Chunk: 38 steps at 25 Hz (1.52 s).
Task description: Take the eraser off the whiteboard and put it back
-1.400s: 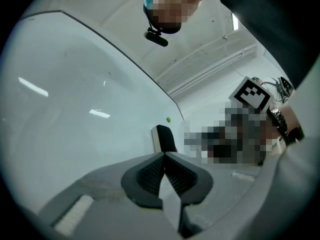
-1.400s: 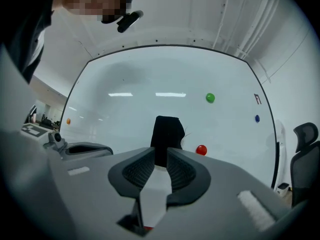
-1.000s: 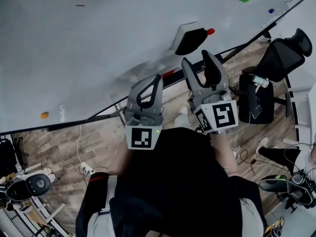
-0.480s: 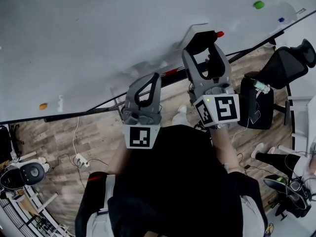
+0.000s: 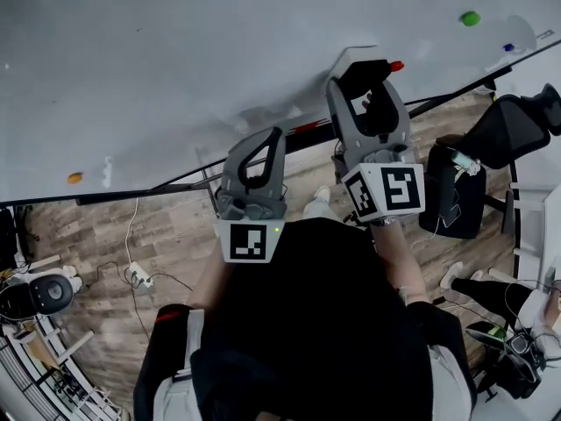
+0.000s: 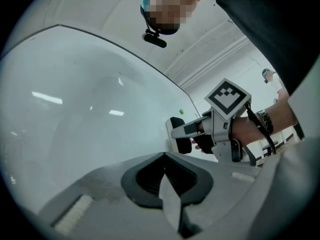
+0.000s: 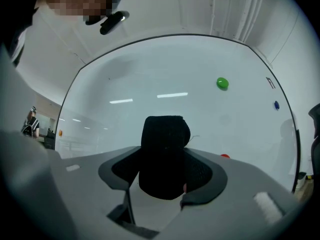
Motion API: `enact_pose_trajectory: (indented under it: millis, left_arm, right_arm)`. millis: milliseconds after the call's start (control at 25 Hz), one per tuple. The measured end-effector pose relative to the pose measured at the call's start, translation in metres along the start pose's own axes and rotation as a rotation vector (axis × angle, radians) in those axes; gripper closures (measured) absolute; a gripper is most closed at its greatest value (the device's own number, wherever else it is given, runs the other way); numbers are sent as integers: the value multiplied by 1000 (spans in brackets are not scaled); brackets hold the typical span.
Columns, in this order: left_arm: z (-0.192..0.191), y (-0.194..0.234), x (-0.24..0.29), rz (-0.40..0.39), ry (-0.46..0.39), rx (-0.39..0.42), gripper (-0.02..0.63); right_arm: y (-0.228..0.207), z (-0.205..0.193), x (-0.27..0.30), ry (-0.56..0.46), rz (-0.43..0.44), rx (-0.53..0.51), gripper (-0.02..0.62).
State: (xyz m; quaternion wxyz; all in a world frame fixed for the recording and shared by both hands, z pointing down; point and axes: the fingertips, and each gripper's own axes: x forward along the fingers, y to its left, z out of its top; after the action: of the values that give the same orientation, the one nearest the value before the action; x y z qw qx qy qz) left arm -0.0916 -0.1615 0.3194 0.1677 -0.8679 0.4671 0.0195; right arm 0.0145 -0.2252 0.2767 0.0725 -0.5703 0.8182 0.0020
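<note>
"Well, where's the eraser (image 7: 165,134)?"
"On the whiteboard (image 5: 175,77), between the right gripper's (image 7: 167,159) closing jaws, pads against its sides. A small red thing (image 5: 397,65) sits just beside it, a green magnet (image 7: 222,83) farther off. The left gripper (image 6: 165,156) is clenched and empty."

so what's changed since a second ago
The right gripper moved up to the whiteboard and now has the eraser between its jaws, which are closing on it. The left gripper stayed shut and idle; the eraser is still on the board.
</note>
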Motion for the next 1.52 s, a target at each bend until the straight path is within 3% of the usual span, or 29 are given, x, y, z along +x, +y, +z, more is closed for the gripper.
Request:
enact_pose_trajectory:
  millis: [520,1120,1520]
  left_arm:
    - [3,1,2,71,17,11,604]
    - [3,-20,-4,165,32,-15,604]
    - [11,-31,1,116,7,-4,604]
  right_arm:
    - [-2,0,2,4,56,27,367]
    - [-4,3,-15,28,158,-45,368]
    - [-9,8,-34,17,155,-47,368]
